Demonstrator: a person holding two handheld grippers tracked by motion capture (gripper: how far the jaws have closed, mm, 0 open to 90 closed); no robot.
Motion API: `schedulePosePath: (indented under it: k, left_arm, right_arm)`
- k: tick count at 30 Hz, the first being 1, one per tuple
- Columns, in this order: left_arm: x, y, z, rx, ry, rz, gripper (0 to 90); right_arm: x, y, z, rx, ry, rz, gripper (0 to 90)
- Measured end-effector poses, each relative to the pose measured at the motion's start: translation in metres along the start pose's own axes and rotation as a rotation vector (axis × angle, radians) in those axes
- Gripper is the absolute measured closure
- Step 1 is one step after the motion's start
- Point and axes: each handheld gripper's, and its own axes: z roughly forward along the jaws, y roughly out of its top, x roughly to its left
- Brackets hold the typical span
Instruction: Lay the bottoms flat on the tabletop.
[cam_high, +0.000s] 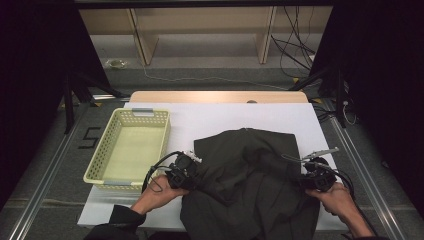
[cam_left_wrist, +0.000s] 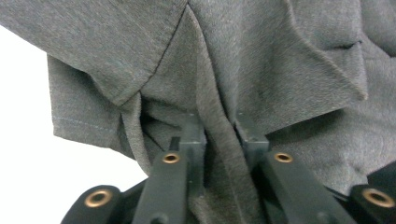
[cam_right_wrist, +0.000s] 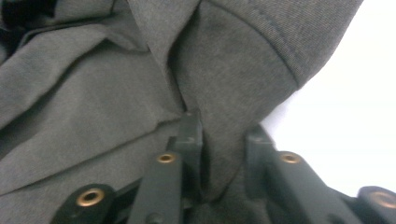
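A dark grey garment (cam_high: 247, 170) lies crumpled on the white table (cam_high: 215, 117), its lower part hanging toward the near edge. My left gripper (cam_high: 195, 177) is at the garment's left edge. In the left gripper view a fold of the grey cloth (cam_left_wrist: 261, 60) runs loosely between my left gripper's (cam_left_wrist: 222, 128) parted jaws. My right gripper (cam_high: 301, 181) is at the garment's right edge. There, a hemmed fold (cam_right_wrist: 243, 70) sits between the right gripper's (cam_right_wrist: 224, 133) jaws, lying against one pad with a gap at the other.
A pale yellow perforated basket (cam_high: 100, 150) with nothing in it stands on the table's left side, just left of my left gripper. Bare white table shows behind the garment. Beyond the table are wooden shelf legs (cam_high: 142, 40) and loose cables (cam_high: 295, 50) on the floor.
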Motion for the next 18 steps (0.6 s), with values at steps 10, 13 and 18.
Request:
schedulePosePath:
  k: [10,13,18]
  left_arm:
    - [0.003,0.010,-0.015,-0.079,0.045,-0.041,35.4]
    - [0.007,0.016,-0.021,-0.113,0.073,-0.065,29.0]
    - [0.016,0.027,-0.022,-0.141,0.117,-0.107,21.4]
  right_arm:
    - [-0.014,0.007,-0.017,-0.108,-0.033,0.061,39.2]
    - [-0.022,0.013,-0.024,-0.168,-0.065,0.084,34.1]
    - [-0.038,0.027,-0.019,-0.199,-0.090,0.126,30.5]
